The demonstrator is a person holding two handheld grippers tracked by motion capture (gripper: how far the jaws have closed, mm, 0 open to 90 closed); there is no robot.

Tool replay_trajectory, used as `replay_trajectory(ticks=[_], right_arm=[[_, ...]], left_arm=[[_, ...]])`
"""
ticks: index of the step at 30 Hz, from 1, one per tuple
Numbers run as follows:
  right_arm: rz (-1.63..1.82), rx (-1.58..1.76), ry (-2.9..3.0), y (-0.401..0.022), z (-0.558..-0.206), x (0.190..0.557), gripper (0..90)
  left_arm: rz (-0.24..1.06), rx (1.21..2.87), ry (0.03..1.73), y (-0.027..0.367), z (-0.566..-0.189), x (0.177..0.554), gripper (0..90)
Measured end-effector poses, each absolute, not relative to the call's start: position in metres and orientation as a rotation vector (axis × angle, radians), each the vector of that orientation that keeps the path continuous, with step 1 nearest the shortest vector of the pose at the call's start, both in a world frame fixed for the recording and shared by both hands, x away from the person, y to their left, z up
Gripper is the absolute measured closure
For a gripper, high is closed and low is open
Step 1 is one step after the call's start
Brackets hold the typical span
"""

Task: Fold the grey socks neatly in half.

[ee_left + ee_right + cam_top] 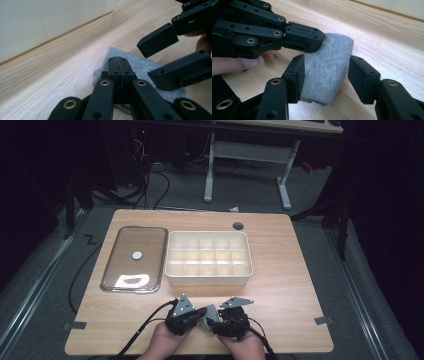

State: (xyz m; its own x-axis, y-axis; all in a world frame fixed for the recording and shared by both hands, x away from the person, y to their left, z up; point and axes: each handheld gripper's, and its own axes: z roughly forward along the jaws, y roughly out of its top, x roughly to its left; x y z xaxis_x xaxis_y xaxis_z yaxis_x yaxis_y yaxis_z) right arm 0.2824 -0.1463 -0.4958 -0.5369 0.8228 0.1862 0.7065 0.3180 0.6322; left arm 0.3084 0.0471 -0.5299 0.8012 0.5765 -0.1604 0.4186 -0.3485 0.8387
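We hold the grey cloth [328, 68] at the tabletop's [280, 285] six o'clock edge; our left gripper [117, 65] pinches its end with jaws pressed together; our right gripper [325, 75] straddles it, jaws spread and not pressing; the cloth's long axis runs toward twelve o'clock between them; both hands stay low, side by side.

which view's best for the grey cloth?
Right gripper view: the grey cloth is close, folded, between the open right hand-held gripper, the left hand-held gripper pinching its top. Left gripper view: flat grey patch behind shut jaws. High view: small sliver.
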Motion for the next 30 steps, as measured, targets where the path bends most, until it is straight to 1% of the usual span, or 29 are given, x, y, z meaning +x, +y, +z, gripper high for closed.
replay_trajectory(ticks=[4,13,19,22,23,30], right_arm=[[1.005,1.418,2.416,-0.143,-0.497,0.281,45.5],[0.928,1.437,2.467,-0.138,-0.503,0.286,45.4],[0.871,1.414,2.51,-0.132,-0.503,0.289,48.9],[0.852,1.388,2.524,-0.129,-0.503,0.29,51.4],[0.833,1.364,2.535,-0.126,-0.502,0.291,53.5],[0.793,1.347,2.564,-0.12,-0.501,0.294,54.3]], left_arm=[[0.203,1.991,0.741,0.047,-0.53,0.308,90.0],[0.189,1.989,0.751,0.05,-0.529,0.309,89.4],[0.183,1.992,0.762,0.056,-0.527,0.311,86.2],[0.182,1.99,0.779,0.061,-0.528,0.312,85.4],[0.18,1.991,0.785,0.063,-0.528,0.312,85.1],[0.16,1.996,0.803,0.068,-0.53,0.316,84.6]])
